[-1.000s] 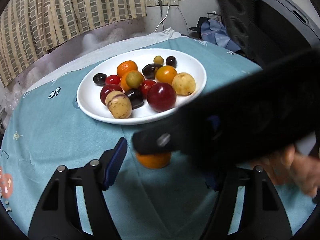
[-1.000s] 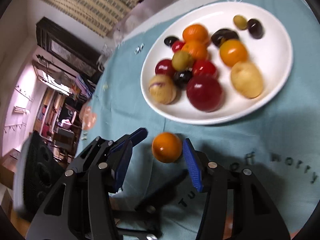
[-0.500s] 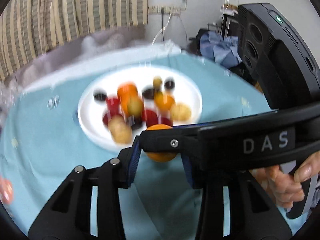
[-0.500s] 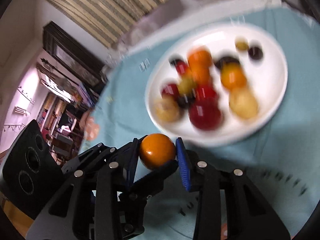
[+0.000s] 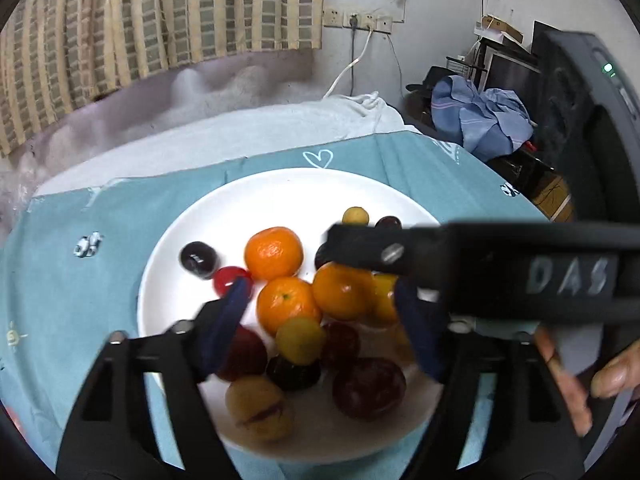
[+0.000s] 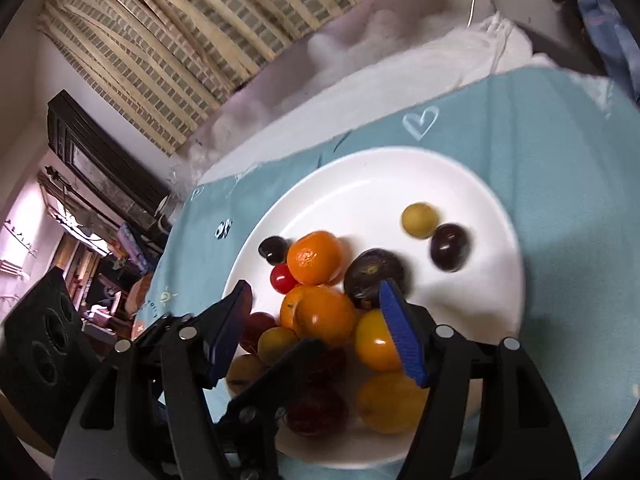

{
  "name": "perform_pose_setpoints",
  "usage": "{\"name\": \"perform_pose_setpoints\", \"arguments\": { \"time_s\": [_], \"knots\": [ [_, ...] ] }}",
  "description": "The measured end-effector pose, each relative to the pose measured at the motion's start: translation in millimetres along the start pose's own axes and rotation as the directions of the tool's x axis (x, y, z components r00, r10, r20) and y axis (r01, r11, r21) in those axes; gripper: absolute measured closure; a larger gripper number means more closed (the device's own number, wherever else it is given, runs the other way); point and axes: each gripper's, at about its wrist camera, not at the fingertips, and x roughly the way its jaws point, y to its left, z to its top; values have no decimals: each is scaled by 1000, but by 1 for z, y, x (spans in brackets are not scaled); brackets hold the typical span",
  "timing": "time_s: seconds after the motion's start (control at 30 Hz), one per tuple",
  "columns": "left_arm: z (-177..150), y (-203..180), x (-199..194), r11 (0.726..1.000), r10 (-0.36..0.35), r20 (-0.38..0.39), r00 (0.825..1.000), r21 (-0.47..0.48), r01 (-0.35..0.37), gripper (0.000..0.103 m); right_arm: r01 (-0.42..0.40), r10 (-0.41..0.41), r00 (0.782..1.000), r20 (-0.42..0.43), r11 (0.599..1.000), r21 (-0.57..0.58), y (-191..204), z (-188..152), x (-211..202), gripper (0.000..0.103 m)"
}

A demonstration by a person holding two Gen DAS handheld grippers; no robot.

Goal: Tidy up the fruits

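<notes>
- Now your left claw was opening wide, its pads clear of the orange lying among the fruit on the white plate.
- Your right claw was opening too, gripping nothing, that orange between its fingers.

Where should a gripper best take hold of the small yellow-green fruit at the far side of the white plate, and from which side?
Grip the small yellow-green fruit across its round middle, coming from above. It is a smooth ball on the white plate, with bare plate to its left and behind. The dark plum touches its near right, so place the fingers left and far right, away from that contact.
</notes>
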Motion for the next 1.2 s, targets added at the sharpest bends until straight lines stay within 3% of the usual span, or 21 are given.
{"name": "perform_pose_setpoints", "arguments": {
  "time_s": [0.07, 0.17, 0.23, 0.33, 0.4, 0.47, 0.6, 0.63, 0.7, 0.8, 1.2],
  "knots": [
    [-4, -4, -12, 998, 55, 31, 998, -1, -55, 9, 24, -24, 999, 35, 1000, -17, 6, -6, -15, 35],
    [-13, -10, -37, 990, 141, 76, 987, -31, -139, 2, 146, -138, 982, 126, 988, -56, 17, -25, -41, 28],
    [-24, -19, -55, 966, 260, 101, 960, -33, -258, 2, 264, -236, 945, 227, 959, -104, 28, -45, -60, 12],
    [-40, -29, -68, 926, 377, 90, 922, -18, -377, 2, 391, -318, 879, 356, 908, -153, 39, -72, -78, 5],
    [-55, -34, -80, 902, 430, 97, 897, -10, -432, 2, 445, -346, 845, 407, 877, -180, 45, -93, -88, 2],
    [-70, -36, -96, 900, 434, 115, 894, -14, -435, 2, 471, -359, 829, 429, 861, -190, 50, -114, -95, 2],
    [-97, -21, -128, 926, 374, 137, 917, -105, -362, 2, 483, -351, 807, 474, 855, -188, 53, -145, -106, 1],
    [-101, -18, -132, 928, 366, 137, 921, -124, -350, 2, 471, -339, 808, 481, 863, -183, 52, -152, -106, 1],
    [-110, -7, -139, 932, 343, 146, 928, -177, -317, 2, 437, -320, 835, 448, 880, -187, 51, -158, -99, 1],
    [-111, 1, -139, 930, 337, 131, 933, -203, -307, 2, 436, -336, 860, 384, 874, -214, 53, -158, -86, 1],
    [-109, 3, -140, 927, 335, 125, 934, -223, -303, 2, 459, -352, 853, 386, 858, -231, 58, -165, -83, 1]
  ]
}}
